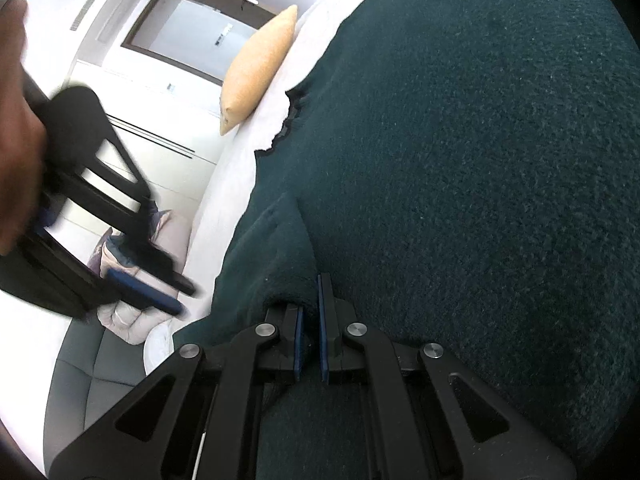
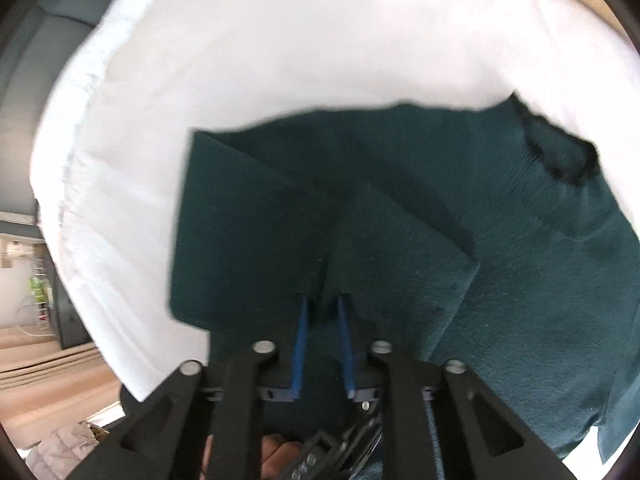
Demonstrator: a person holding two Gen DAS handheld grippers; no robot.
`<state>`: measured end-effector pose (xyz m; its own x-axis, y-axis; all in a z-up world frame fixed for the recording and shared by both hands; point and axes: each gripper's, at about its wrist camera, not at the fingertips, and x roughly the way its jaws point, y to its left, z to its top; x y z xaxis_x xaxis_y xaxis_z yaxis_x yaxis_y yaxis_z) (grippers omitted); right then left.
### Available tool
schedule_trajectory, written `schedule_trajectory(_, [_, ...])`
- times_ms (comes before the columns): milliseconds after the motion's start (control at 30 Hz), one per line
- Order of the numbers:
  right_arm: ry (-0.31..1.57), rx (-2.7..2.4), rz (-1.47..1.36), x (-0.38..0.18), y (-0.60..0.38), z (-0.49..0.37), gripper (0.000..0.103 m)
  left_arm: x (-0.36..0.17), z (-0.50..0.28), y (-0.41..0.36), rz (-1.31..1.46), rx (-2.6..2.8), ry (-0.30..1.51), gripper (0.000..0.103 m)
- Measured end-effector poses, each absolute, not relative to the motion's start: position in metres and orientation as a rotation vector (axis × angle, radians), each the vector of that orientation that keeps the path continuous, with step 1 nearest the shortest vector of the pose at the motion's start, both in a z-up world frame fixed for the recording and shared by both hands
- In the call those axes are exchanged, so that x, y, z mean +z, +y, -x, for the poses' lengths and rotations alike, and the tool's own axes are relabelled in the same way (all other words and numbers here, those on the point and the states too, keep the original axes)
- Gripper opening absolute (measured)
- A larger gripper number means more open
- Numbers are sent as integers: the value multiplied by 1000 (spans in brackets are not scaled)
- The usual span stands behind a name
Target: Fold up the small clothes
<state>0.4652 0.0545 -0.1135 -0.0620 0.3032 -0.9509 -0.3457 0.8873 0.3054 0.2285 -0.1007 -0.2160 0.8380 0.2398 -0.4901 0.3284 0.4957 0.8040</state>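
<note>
A dark green fleece garment [image 1: 460, 160] lies spread on a white sheet [image 1: 272, 92], partly folded over itself. In the left wrist view my left gripper [image 1: 310, 296] sits low at the garment's near edge, shut on a raised fold of the green cloth. My right gripper [image 1: 182, 300] shows blurred at the left, in a hand [image 1: 16, 140], close to the garment's edge. In the right wrist view the right gripper [image 2: 322, 300] points steeply down at the green garment [image 2: 520, 280], its blue pads [image 2: 302, 332] pinching a ridge of the cloth. The dark neckline [image 2: 560, 152] lies at the far right.
A tan pillow [image 1: 256, 72] rests at the sheet's far end, with a door [image 1: 192, 32] behind it. A grey quilted jacket [image 1: 128, 316] lies on a grey seat [image 1: 80, 368] beside the bed. Wooden floor [image 2: 48, 380] shows below the white sheet [image 2: 280, 40].
</note>
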Motion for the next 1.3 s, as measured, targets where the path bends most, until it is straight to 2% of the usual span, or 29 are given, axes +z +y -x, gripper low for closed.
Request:
schedule_trajectory(233, [1370, 596, -166, -41, -39, -456, 9, -210, -238, -100, -1083, -23, 717, 7])
schedule_trajectory(367, [1306, 604, -270, -29, -77, -457, 8, -211, -238, -100, -1151, 5, 745, 7])
schedule_trajectory(467, [1286, 606, -360, -34, -95, -447, 8, -211, -238, -94, -1186, 35, 775, 8])
schedule_trajectory(767, [1244, 542, -606, -98, -129, -429, 8, -209, -229, -63, -1287, 108, 793, 9])
schedule_trajectory(900, [1262, 498, -521, -116, -117, -431, 10, -210, -221, -51, -1265, 106, 816, 9])
schedule_trajectory(933, [1296, 520, -469, -118, -99, -433, 14, -211, -218, -51, -1259, 100, 821, 9])
schedule_trajectory(967, [1313, 535, -428, -120, -86, -434, 38, -210, -216, -49, -1234, 84, 835, 9])
schedule_trajectory(1000, [1332, 548, -357, -119, -65, -434, 68, -208, -213, -46, -1201, 85, 835, 9])
schedule_trajectory(1033, [1317, 554, -299, -117, -49, -434, 75, -204, -209, -41, -1153, 78, 840, 9])
schedule_trajectory(1067, [1286, 565, -224, -115, -31, -433, 79, -201, -205, -35, -1100, 65, 858, 9])
schedule_trajectory(1300, [1256, 679, 205, -136, 91, -427, 78, -164, -181, 44, -692, 51, 937, 9])
